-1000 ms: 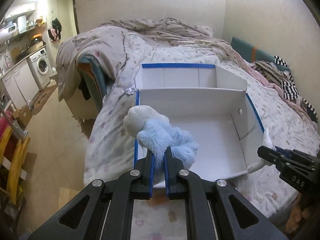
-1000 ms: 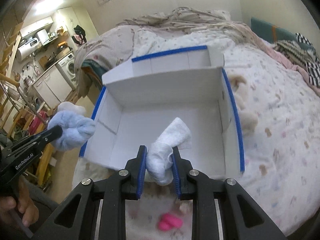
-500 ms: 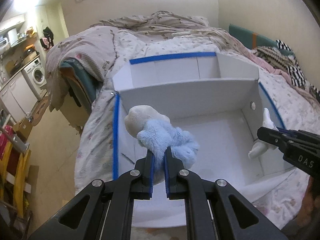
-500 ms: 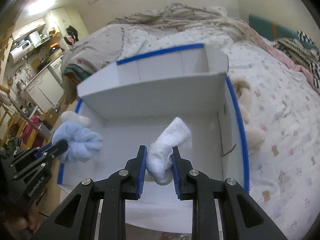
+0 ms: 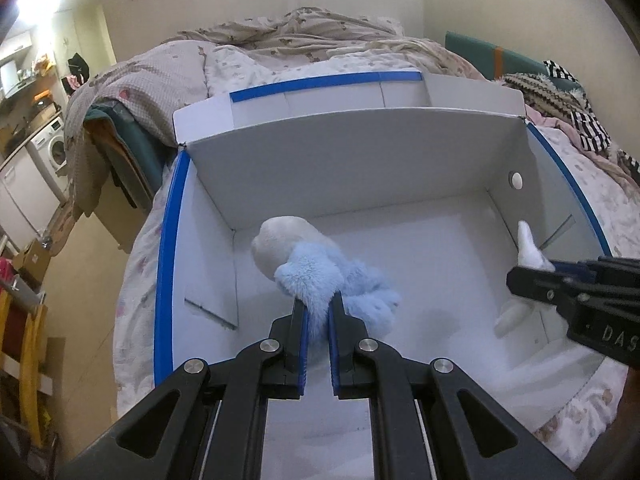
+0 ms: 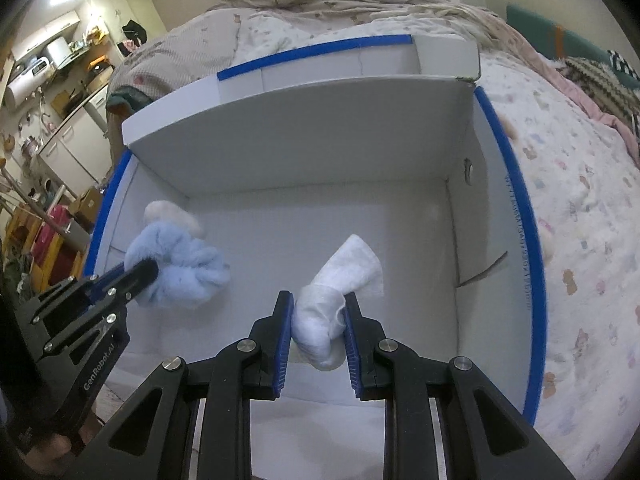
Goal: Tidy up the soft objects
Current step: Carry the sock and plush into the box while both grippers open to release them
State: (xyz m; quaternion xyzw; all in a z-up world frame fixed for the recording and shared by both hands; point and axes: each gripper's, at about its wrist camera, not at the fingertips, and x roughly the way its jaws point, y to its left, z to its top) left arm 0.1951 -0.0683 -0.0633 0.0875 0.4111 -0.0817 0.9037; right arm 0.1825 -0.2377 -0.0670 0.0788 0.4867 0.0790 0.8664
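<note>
Both pairs of jaws are clamped on soft things: my left gripper [image 5: 317, 312] pinches a fluffy blue plush toy [image 5: 320, 276] low in the middle of the left wrist view, blue pads nearly meeting through the fur, and my right gripper [image 6: 319, 322] squeezes a bunched white sock [image 6: 334, 300] at the lower centre of the right wrist view, pads set wider around the wad. Each hangs over the floor of the big white box [image 5: 360, 168] with blue-taped rims, which fills the middle of both frames and sits on the flowered bedspread [image 6: 580, 240]. Whether either thing touches the box floor I cannot tell

I judge both to be light and limp. The toy squashes to almost nothing in the pinch, so holding a thick fold of fur, as now, seems safer than a loose tuft. The sock's free end flares up and to the right of my pads, and its bunched middle looks like the surest hold. Neither seems fragile or slippery; snagging on the box rim seems the only real risk
</note>
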